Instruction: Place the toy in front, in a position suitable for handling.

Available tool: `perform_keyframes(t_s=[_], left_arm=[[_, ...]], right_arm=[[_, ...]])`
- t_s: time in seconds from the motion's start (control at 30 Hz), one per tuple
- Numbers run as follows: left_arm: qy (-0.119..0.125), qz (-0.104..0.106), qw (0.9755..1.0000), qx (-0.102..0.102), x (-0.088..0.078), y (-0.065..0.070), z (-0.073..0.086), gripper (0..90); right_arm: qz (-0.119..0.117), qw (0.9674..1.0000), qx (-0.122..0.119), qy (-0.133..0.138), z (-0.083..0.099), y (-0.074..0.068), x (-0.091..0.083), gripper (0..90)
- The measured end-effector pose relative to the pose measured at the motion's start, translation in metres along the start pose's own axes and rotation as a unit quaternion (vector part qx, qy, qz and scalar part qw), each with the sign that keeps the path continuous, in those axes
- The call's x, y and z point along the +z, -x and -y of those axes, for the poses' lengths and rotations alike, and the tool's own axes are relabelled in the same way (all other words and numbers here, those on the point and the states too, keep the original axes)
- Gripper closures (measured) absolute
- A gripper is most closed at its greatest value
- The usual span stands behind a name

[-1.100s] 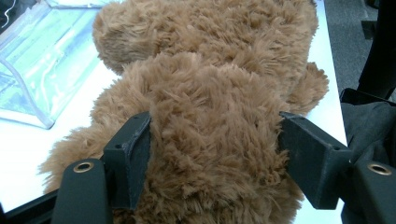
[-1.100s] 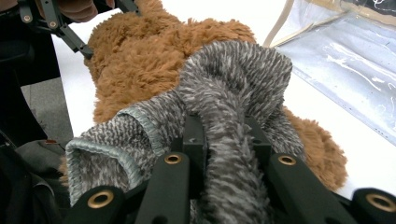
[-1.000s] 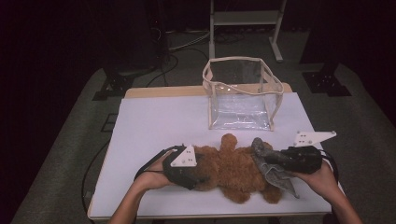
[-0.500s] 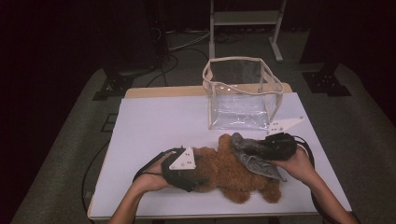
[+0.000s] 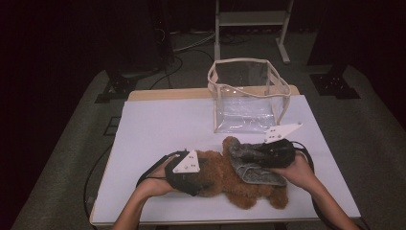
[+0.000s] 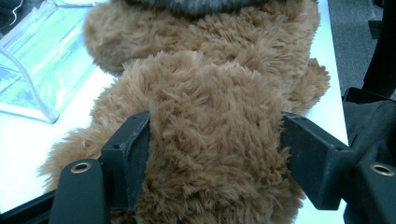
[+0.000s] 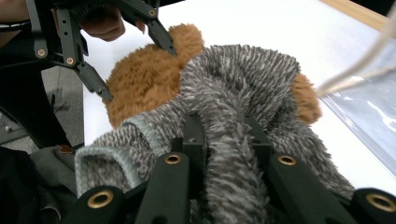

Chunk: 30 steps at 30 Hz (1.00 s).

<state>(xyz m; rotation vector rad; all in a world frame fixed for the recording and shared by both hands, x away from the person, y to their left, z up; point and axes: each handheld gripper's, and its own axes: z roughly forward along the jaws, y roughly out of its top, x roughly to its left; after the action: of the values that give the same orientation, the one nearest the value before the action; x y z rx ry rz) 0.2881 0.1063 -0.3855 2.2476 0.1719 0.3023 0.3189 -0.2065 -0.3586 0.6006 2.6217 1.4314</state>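
- On the white surface (image 5: 158,124), the left gripper (image 5: 184,171) is clamping its jaws on the brown plush bear (image 5: 225,179).
- Over the bear, the right gripper (image 5: 268,152) is pinching a fold of grey fuzzy cloth (image 5: 253,170).

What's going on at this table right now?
A person is dressing a brown teddy bear lying on the white table. The left gripper clamps the bear's furry body, while the right gripper pinches a fold of a grey fuzzy garment draped over the bear's head end. A clear plastic bag stands open behind them.
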Motion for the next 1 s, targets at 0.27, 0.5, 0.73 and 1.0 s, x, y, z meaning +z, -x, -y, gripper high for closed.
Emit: perform_keyframes(t_s=[0.27, 0.5, 0.73, 1.0], left_arm=[[-0.007, -0.001, 1.0000, 0.005, 0.000, -0.001, -0.001, 28.2], [-0.008, -0.001, 1.0000, 0.004, 0.000, -0.001, -0.001, 28.2], [-0.013, -0.003, 0.9999, 0.009, 0.001, -0.001, -0.003, 27.5], [-0.015, -0.021, 0.9997, -0.001, 0.002, -0.005, -0.004, 16.3]], right_arm=[[0.022, 0.9988, 0.037, 0.022, 0.027, 0.007, -0.031, 75.6], [0.034, 0.9953, 0.081, 0.041, 0.058, 0.013, -0.052, 75.6], [0.035, 0.9942, 0.092, 0.045, 0.062, 0.017, -0.053, 75.6], [0.036, 0.9961, 0.075, 0.029, 0.044, 0.016, -0.030, 75.8]])
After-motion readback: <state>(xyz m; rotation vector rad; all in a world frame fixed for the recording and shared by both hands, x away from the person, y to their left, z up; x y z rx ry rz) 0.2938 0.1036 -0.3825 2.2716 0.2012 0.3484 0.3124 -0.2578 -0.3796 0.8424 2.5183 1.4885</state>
